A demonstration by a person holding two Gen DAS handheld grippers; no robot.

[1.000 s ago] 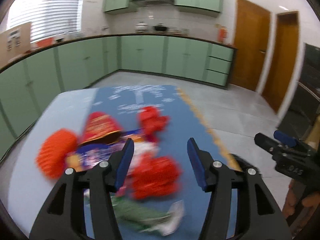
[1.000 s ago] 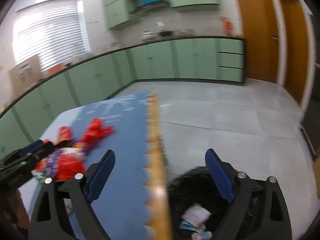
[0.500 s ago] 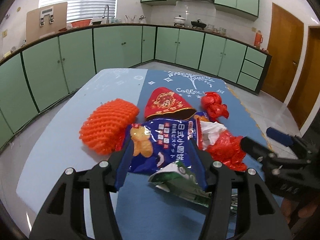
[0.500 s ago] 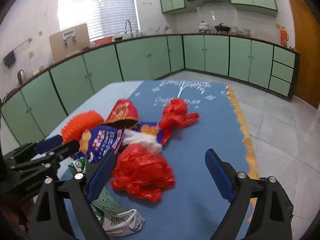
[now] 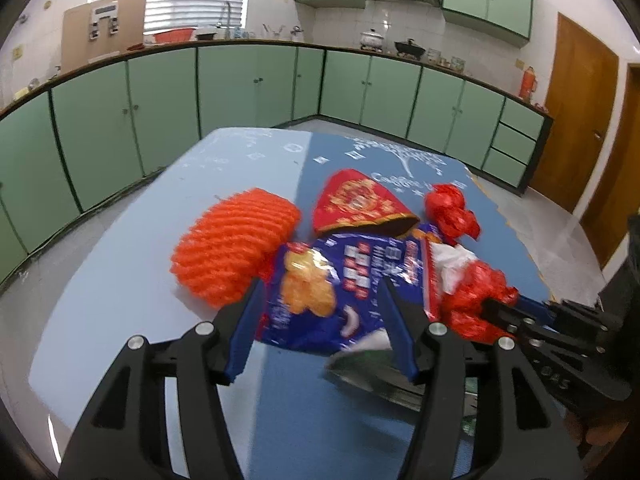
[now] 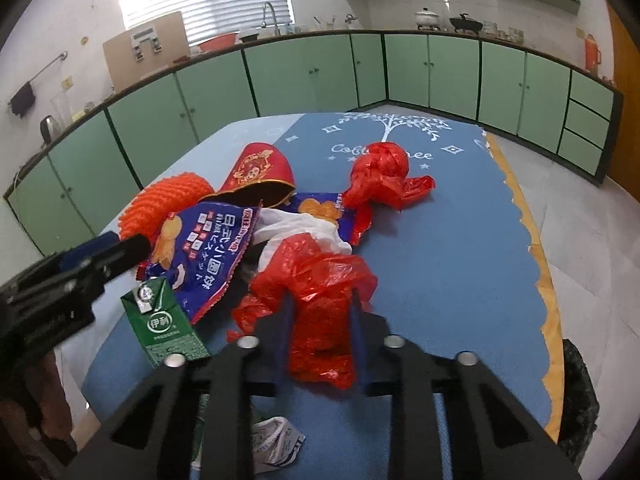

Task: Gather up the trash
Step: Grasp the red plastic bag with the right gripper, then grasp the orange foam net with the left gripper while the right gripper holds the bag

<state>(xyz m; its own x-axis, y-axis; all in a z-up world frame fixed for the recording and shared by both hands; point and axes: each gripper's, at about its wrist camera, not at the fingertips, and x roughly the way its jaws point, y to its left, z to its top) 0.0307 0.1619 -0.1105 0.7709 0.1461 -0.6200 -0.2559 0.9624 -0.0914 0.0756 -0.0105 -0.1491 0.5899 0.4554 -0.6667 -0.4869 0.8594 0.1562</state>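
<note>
Trash pile sits mid-table on the blue mat (image 6: 460,248), in front of both tools. We see the right gripper (image 6: 318,312) with its jaws closing on the crumpled red plastic bag (image 6: 320,280); the film bunches between the blue pads, and the bag's long axis runs near-to-far along the fingers. The left gripper (image 5: 320,312) has its jaws opening, straddling the near edge of the blue snack bag (image 5: 340,276); we can't see the pads pressing it. That bag is flat glossy foil and lies crosswise, left to right, with its torn mouth on the right by a white plastic scrap (image 6: 296,224).

Left of it: orange foam fruit net (image 5: 236,244), ribbed and puffy. Beyond it: red and gold paper cup (image 6: 260,172) on its side, dark mouth facing us. Farther right: second knotted red bag (image 6: 380,176), lumpy, with a tail pointing right. Near left: green milk carton (image 6: 164,320), flattened, top pointing away. A crumpled white wrapper (image 6: 276,440) sits under the right gripper. Black bin bag (image 6: 576,400) off the table's right edge.
</note>
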